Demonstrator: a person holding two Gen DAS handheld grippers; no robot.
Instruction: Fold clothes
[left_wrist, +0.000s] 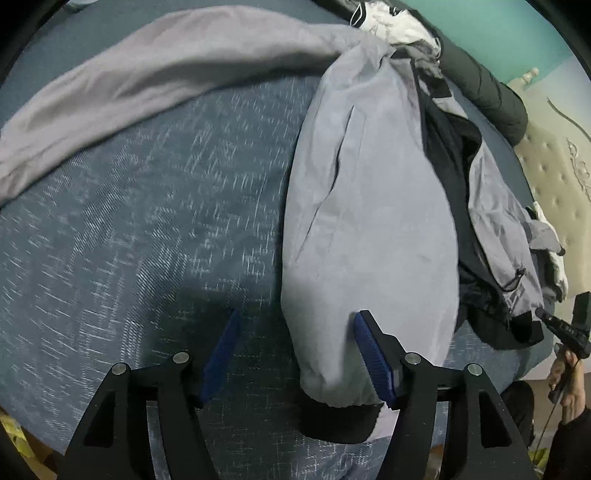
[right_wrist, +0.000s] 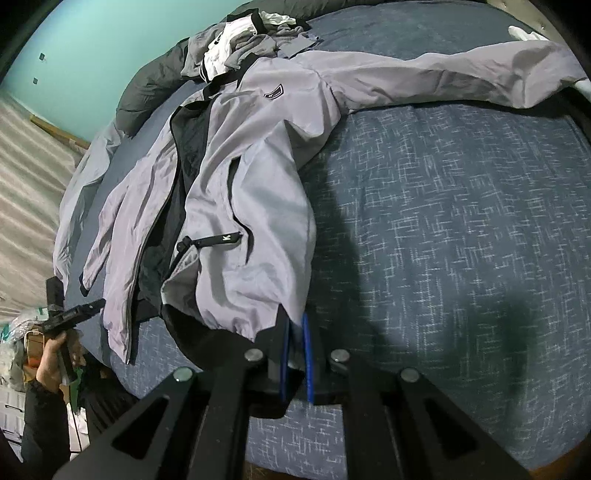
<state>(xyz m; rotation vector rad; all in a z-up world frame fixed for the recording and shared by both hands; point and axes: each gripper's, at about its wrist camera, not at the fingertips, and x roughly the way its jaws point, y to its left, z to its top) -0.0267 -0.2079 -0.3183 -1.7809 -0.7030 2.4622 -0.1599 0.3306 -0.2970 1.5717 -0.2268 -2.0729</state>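
Grey jacket (right_wrist: 236, 192) lies on the bed (right_wrist: 443, 221), front open, dark lining showing down the middle, one sleeve (right_wrist: 443, 74) flung out straight across the blue cover toward the far side. More clothes in a heap (right_wrist: 240, 48) by the collar end, with a dark puffer (right_wrist: 147, 88) behind it. Right tongs (right_wrist: 295, 350) are pressed nearly together on the hem corner of the near front panel; a sliver of pale cloth seems to sit between the blue pads, though the view is tight there and I would not swear how deep the bite is. Left tongs (left_wrist: 295, 354) are spread wide, one pad against the jacket's hem edge, the other over bare cover, gripping nothing. To do this well: keep the pinched hem low and taut, let the spread tongs close on the hem beside it before any lift, and watch that the loose sleeve does not drag or bunch under the body.
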